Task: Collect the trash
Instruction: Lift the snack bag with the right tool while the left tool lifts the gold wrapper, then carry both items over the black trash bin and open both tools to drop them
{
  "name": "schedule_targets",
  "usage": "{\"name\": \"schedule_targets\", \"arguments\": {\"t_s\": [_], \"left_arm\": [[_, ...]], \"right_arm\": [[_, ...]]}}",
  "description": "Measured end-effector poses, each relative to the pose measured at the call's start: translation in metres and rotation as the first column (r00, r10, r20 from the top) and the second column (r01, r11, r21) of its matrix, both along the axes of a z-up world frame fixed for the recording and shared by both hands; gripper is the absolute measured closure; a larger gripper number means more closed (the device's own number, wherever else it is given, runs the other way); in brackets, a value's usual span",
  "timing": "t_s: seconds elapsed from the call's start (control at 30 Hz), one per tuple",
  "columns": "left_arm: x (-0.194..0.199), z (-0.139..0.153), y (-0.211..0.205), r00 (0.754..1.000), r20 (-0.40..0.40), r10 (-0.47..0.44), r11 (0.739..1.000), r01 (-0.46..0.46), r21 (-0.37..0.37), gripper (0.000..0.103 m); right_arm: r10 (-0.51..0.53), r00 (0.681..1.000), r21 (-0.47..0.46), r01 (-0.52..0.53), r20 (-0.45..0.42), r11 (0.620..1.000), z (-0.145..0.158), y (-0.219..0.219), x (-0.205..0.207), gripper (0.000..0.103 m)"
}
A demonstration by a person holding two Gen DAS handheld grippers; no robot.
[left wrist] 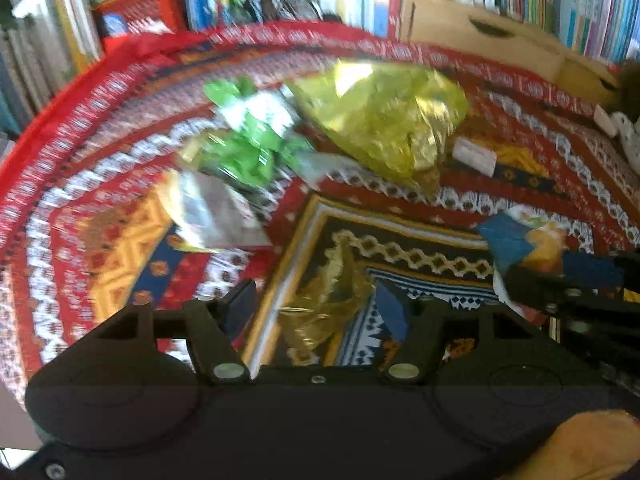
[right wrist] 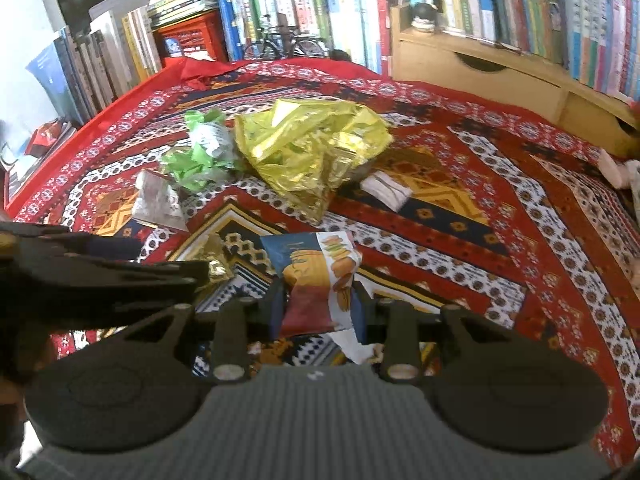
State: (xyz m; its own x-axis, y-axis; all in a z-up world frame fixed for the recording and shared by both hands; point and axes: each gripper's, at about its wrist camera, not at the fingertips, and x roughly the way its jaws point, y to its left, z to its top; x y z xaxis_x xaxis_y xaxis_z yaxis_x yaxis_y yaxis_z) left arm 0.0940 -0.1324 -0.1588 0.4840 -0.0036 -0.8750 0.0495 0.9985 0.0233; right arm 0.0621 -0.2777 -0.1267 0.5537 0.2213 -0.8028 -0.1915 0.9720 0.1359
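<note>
Fingers of your right gripper (right wrist: 318, 306) are pinched on a snack wrapper (right wrist: 320, 276) printed with stacked burgers, lifted just above the patterned cloth (right wrist: 460, 240) that covers the bench; your left gripper (left wrist: 316, 306) stands wide with nothing between its fingers, hovering over a small crumpled gold foil (left wrist: 320, 308). You look to be mid-collection: one piece is in hand and several are not yet gathered. Farther back lie the large yellow-gold foil bag (right wrist: 312, 152), the shredded green wrapper (right wrist: 204, 152) touching its left side, a silver packet (right wrist: 158, 200) nearer you on the left, and a small white packet (right wrist: 386, 190) just beside the foil bag on the right. No bin or bag for the trash shows in either view, so I cannot tell where the wrapper should go. Your next move probably calls for lowering the left fingers around the gold foil and closing gently, since it will crush. No writing is legible; the wrapper's print and the book spines (right wrist: 280, 4) are too blurred.
</note>
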Motion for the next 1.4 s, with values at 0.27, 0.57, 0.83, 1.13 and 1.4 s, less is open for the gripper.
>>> {"name": "schedule_targets", "arguments": {"t_s": [0.27, 0.57, 0.83, 1.13, 1.4], "left_arm": [[-0.007, -0.004, 0.003, 0.997, -0.067, 0.037, 0.996, -0.043, -0.081, 0.081], [-0.028, 0.024, 0.010, 0.998, -0.032, 0.061, 0.991, -0.064, -0.121, 0.082], [-0.062, 0.042, 0.024, 0.998, -0.005, 0.061, 0.987, -0.061, -0.150, 0.082], [-0.125, 0.063, 0.056, 0.998, 0.016, 0.057, 0.985, -0.054, -0.166, 0.082], [-0.181, 0.072, 0.095, 0.997, 0.007, 0.080, 0.982, -0.077, -0.172, 0.082]], "right_arm": [[-0.044, 0.999, 0.006, 0.044, 0.005, 0.999, 0.001, -0.013, -0.008, 0.064], [-0.041, 0.999, 0.008, 0.041, 0.026, 0.999, 0.012, -0.007, -0.025, 0.064], [-0.051, 0.998, 0.002, 0.051, 0.048, 0.999, 0.026, 0.006, -0.053, 0.064], [-0.061, 0.996, 0.014, 0.060, 0.062, 0.998, 0.041, 0.036, -0.104, 0.064], [-0.036, 0.997, 0.023, 0.034, 0.063, 0.999, 0.048, 0.073, -0.149, 0.064]]}}
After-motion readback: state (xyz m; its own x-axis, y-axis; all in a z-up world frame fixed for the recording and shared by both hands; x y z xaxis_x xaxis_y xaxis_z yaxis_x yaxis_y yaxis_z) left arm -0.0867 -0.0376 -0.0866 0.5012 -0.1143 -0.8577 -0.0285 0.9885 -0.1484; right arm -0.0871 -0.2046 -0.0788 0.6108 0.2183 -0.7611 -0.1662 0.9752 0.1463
